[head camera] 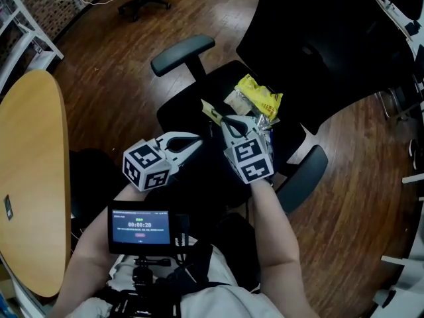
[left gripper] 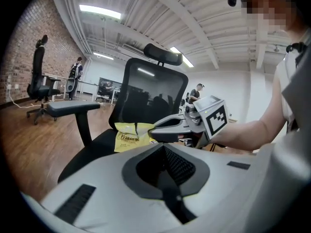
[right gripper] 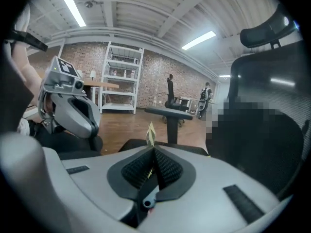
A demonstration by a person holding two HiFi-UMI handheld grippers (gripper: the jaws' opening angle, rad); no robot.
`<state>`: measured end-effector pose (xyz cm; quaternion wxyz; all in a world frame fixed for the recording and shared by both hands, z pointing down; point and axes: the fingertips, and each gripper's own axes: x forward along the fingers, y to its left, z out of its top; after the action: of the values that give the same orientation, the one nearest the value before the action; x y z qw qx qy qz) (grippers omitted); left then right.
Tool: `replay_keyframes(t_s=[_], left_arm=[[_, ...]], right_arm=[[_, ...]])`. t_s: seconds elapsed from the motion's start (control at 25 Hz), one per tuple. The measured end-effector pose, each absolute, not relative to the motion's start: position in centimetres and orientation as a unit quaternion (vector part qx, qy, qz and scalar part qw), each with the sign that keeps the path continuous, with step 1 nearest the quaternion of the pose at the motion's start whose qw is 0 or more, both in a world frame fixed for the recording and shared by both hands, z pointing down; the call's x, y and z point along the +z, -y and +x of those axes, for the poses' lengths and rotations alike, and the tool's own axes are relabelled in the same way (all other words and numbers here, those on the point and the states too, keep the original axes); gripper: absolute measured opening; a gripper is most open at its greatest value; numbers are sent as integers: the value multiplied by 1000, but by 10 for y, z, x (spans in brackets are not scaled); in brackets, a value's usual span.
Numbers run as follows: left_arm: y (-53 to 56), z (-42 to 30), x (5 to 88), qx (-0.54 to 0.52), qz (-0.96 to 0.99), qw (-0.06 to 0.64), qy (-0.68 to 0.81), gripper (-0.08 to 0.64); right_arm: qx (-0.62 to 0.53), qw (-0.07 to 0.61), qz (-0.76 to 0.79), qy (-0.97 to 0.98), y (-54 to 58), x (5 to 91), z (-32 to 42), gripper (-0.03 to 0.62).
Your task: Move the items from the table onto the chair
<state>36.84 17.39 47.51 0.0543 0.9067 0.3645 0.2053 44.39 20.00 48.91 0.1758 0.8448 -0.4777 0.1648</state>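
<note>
A black office chair (head camera: 189,108) is seen from above, with the person's two forearms reaching over its seat. The right gripper (head camera: 227,124) is held over the middle of the seat, its fingers closed on a thin, pale yellow sachet (head camera: 212,111) that sticks out beyond their tips. In the right gripper view the sachet is pinched upright between the ribbed pads, and no print can be read on it. The left gripper (head camera: 199,143) is held just beside the right one, to its left, with its fingers shut together and nothing between them. Three packets are laid on the seat near the backrest: a bright yellow snack packet (head camera: 260,95), a whitish packet (head camera: 236,102) touching it, and a silvery one (head camera: 266,120) partly hidden by the right gripper. Dark lettering is printed on the yellow packet, but it is too small to be made out. A small lit screen (head camera: 140,228) is mounted at the person's chest, and "00:00:20" is shown on it. A round wooden table (head camera: 33,164) is set at the left, well apart from the chair, with one small dark object (head camera: 8,206) on it.
</note>
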Motion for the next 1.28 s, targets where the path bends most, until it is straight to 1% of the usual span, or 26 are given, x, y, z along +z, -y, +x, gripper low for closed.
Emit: replay_keyframes(t_s=[0.12,0.32,0.44,0.52,0.56,0.84,0.96,1.12,1.2,1.28], left_arm=[[-188,367,483,211,899,51,-379,11],[-199,369,494,223,892,57,-388,11],[-198,366,497,227,891,58,-388,11],[-195,366,498,228,892,60,-385,11],[-193,367,498,229,893,62,-383,11],[-187,367,495,225,896,68,-376,11],[-183,368,491,219,899,70,-373,11],[-172,372,482,207,907,73,-360,11],[-167,374,476,201,910,75,-355,11],[-163,375,470,194,912,76,-352,11]], right_arm=[[200,207,848,446,-215,514,457,3],[254,312,839,366,-247,551,478,11],[268,333,832,354,-254,566,480,19],[280,327,826,364,-253,573,477,99],[285,324,824,368,-252,575,475,103],[290,311,824,375,-249,576,472,101],[289,287,831,379,-247,571,470,100],[256,205,850,412,-227,542,463,97],[229,159,860,428,-215,520,459,52],[201,121,865,443,-205,495,454,21]])
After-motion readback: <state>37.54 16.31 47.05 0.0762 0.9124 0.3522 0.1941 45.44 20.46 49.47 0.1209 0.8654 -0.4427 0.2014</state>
